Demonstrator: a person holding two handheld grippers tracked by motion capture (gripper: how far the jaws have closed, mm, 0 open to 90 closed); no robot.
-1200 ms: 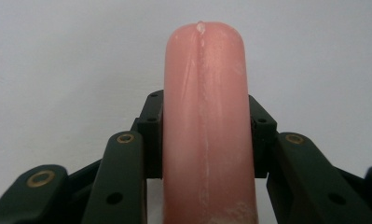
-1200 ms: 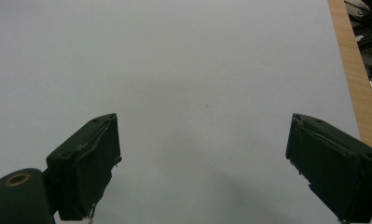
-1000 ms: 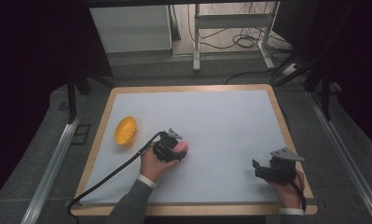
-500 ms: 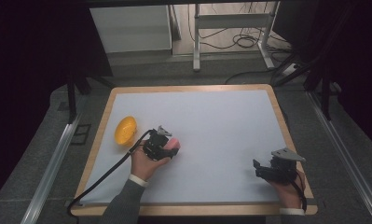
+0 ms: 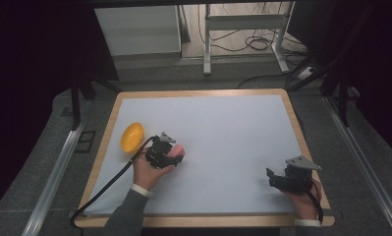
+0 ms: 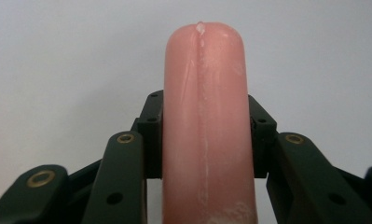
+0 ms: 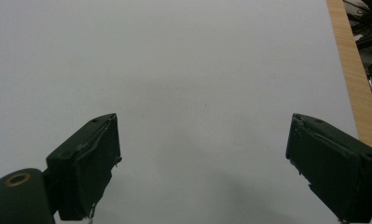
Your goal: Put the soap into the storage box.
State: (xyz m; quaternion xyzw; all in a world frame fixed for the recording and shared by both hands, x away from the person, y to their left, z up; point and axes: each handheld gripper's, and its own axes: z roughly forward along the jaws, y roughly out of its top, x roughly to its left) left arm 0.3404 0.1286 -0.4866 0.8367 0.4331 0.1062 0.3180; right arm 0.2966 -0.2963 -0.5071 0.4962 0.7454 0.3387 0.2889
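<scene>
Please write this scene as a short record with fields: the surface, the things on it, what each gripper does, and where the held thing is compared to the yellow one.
surface: white mat on a wooden-edged table
held thing: pink sausage-shaped object, rounded end pointing away from the camera
left gripper: shut on the pink object, both jaws pressing its sides
right gripper: open, nothing between the jaws, above bare mat near the right edge
other thing: yellow bowl, near the mat's left edge
relation: pink object is right of the bowl, apart from it

Black tongs (image 5: 170, 156) — brass rivets, black cables — grey sleeves, white cuffs.
</scene>
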